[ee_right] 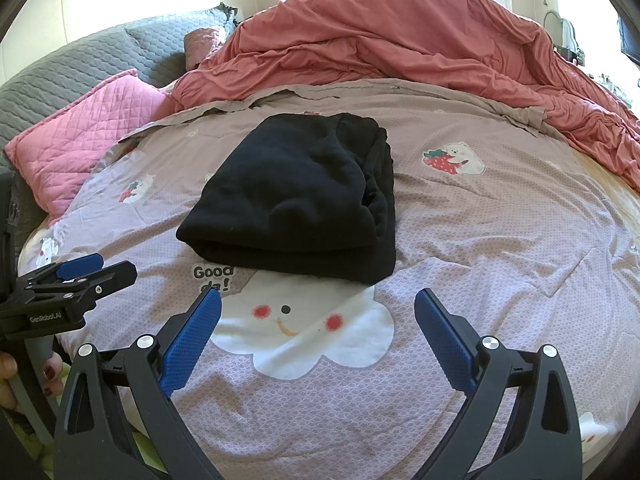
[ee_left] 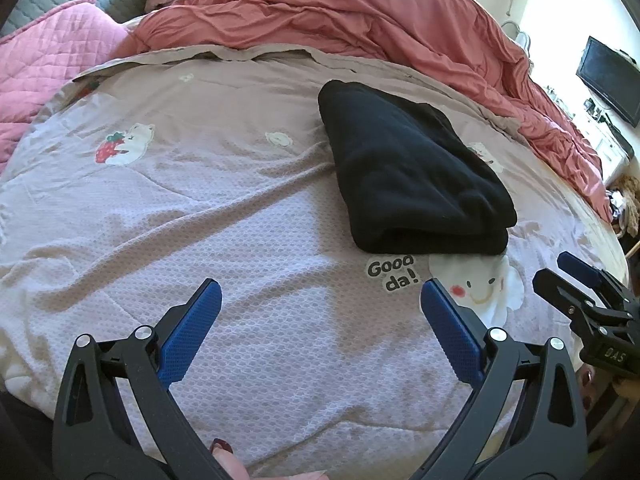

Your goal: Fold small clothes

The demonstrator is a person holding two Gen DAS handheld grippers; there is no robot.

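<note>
Television [ee_left: 612, 80] — cut off by edge

Folded garment [ee_right: 296, 196] on bedspread [ee_right: 480, 240]

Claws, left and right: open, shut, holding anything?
Left claw: open, empty.
Right claw: open, empty; folded black fleece garment lies untouched ahead.

the right gripper [ee_right: 318, 304] hangs low over the lilac bedsheet [ee_right: 480, 260], its blue fingers spread wide and holding nothing. just beyond lies a folded black garment [ee_right: 296, 196], its near edge beside the white cloud print [ee_right: 304, 340]. the left gripper [ee_right: 92, 268] sits at the near left. a red duvet [ee_right: 400, 40] is heaped far back, a pink pillow [ee_right: 84, 136] far left.
</note>
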